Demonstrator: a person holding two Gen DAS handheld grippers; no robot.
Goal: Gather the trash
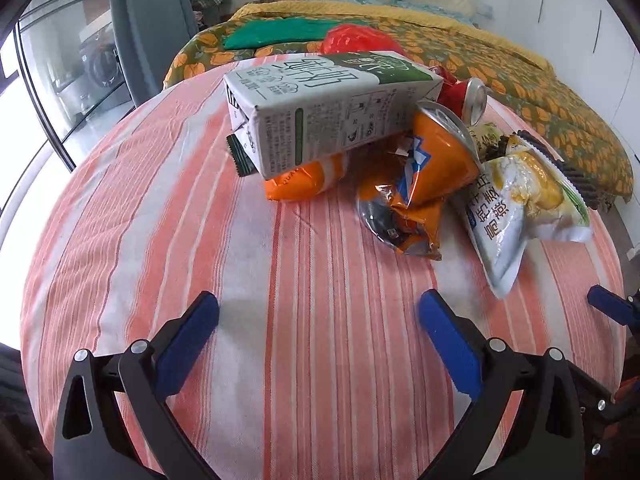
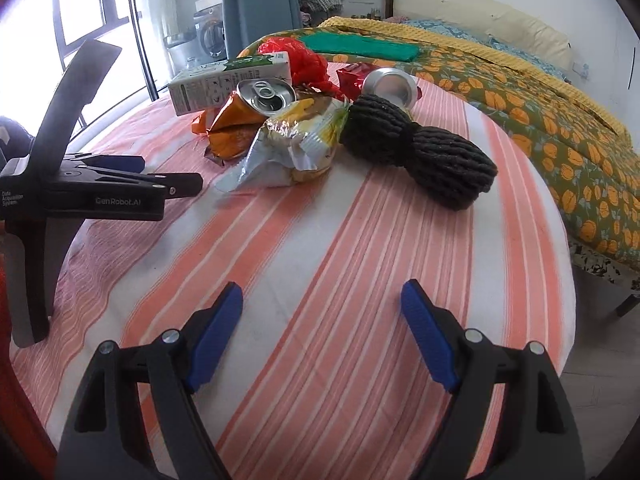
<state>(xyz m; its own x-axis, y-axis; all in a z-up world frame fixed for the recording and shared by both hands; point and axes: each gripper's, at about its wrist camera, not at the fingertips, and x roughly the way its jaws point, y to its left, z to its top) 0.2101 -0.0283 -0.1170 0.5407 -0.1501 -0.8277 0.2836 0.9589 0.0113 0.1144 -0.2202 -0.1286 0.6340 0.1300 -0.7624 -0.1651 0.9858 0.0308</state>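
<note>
A pile of trash lies on the far part of the striped table [image 1: 280, 280]. In the left wrist view a white and green carton [image 1: 320, 108] lies on top of an orange wrapper [image 1: 304, 180]. A crushed orange can [image 1: 436, 148], a red can [image 1: 468, 98] and a yellow and white snack bag [image 1: 516, 200] lie to its right. In the right wrist view the carton [image 2: 224, 80], orange can [image 2: 260, 96], snack bag [image 2: 292, 140], silver-bottomed can [image 2: 390, 82] and a dark rope bundle [image 2: 420, 152] show. My left gripper [image 1: 318, 312] is open and empty. My right gripper [image 2: 322, 300] is open and empty.
A red plastic bag [image 2: 300, 60] lies behind the pile. A bed with a floral cover [image 2: 540, 120] stands beyond the table, with a green cloth [image 2: 360, 48] on it. The left gripper's body [image 2: 80, 192] shows at the left of the right wrist view.
</note>
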